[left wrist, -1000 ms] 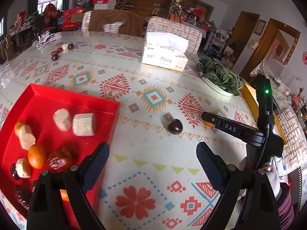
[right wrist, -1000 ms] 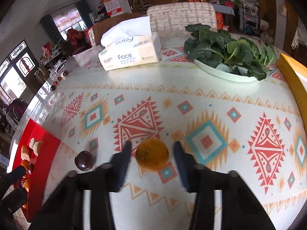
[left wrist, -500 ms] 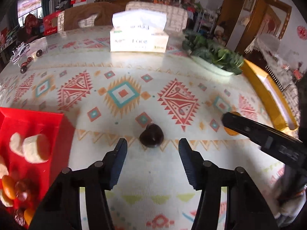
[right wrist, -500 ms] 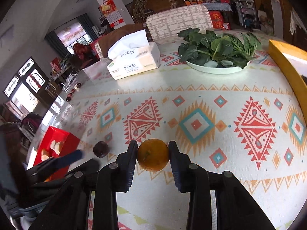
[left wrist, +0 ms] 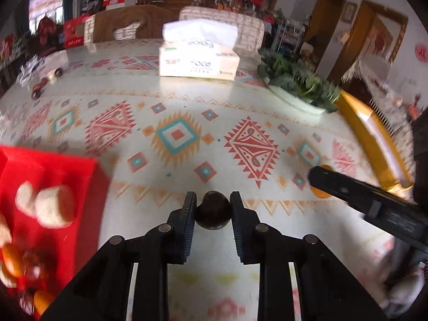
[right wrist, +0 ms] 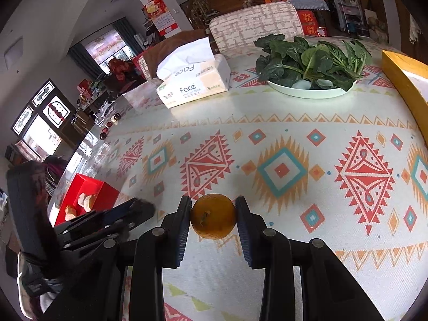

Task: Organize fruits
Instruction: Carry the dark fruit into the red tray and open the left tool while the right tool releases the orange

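Note:
In the left wrist view my left gripper [left wrist: 213,208] is shut on a dark brown round fruit [left wrist: 213,210] just above the patterned tablecloth. A red tray [left wrist: 48,176] at the left holds banana pieces [left wrist: 53,206], small oranges and dark dates. In the right wrist view my right gripper [right wrist: 213,215] is shut on a small orange [right wrist: 213,216]. The orange also shows in the left wrist view [left wrist: 319,192], mostly hidden behind my right gripper's fingers [left wrist: 347,190]. The red tray shows at the left in the right wrist view [right wrist: 88,187].
A tissue box [left wrist: 198,61] stands at the back of the table. A white plate of leafy greens [right wrist: 310,64] sits at the back right, beside a yellow box [right wrist: 404,80]. Small dark fruits [left wrist: 40,85] lie far left near the table edge.
My left gripper swung right from the red tray, moved onto the dark fruit and shut on it. My right gripper closed on the orange.

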### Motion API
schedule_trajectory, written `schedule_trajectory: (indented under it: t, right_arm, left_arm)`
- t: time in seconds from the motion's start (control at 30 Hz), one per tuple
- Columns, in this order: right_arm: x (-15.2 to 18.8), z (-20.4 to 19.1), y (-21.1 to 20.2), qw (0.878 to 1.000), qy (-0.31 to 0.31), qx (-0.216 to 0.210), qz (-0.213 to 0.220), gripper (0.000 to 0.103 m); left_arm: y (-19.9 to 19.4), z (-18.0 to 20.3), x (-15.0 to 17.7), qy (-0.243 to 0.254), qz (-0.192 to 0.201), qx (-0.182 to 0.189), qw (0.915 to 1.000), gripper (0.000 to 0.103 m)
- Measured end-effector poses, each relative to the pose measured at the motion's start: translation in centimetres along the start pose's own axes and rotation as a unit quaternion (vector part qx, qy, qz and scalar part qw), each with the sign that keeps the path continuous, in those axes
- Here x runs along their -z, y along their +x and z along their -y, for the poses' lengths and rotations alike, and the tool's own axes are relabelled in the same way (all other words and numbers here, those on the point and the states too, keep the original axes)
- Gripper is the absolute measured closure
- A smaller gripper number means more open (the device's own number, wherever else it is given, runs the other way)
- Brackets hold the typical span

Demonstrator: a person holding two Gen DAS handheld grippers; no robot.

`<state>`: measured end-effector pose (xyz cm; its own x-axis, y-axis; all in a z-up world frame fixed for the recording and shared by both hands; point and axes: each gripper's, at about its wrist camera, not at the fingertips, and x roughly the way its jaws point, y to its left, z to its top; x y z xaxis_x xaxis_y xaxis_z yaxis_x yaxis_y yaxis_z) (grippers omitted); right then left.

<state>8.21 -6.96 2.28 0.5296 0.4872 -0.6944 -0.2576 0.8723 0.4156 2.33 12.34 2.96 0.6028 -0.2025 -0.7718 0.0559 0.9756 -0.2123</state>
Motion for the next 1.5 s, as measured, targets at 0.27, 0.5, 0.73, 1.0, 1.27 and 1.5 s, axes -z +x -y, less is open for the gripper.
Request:
schedule_trajectory:
  t: [0.27, 0.5, 0.73, 1.0, 1.27, 1.5]
  right_arm:
    - [1.0, -3.5, -0.4, 0.999, -0.038, -0.024, 0.003, 0.066]
    - [3.0, -10.3, -1.0, 0.993, -0.07, -0.089, -0.021, 0.066]
    - [4.9, -16.6, 0.9, 0.987, -0.109, -0.108, -0.053, 0.066]
    - [6.4, -21.5, 4.2, 0.98, -0.143, -0.108, -0.088, 0.066]
    - [5.7, -22.7, 6.9, 0.98, -0.16, -0.068, -0.092, 0.065]
    - [5.0, -22.6, 7.0, 0.984, -0.145, -0.071, -0.081, 0.049]
  left_arm:
    - [-10.4, -7.2, 3.1, -0.082, 0.079, -0.01, 0.9935, 0.078]
    - [-15.2, -16.1, 6.4, -0.178, 0.107, -0.052, 0.9769, 0.078]
    - [-14.6, -18.6, 9.2, -0.198, 0.091, -0.042, 0.975, 0.078]
    - [-13.7, -19.5, 10.4, -0.201, 0.077, -0.031, 0.9761, 0.078]
    - [-13.8, -20.0, 10.6, -0.209, 0.077, -0.019, 0.9747, 0.076]
    - [-14.6, -19.9, 10.2, -0.198, 0.091, -0.037, 0.9753, 0.052]
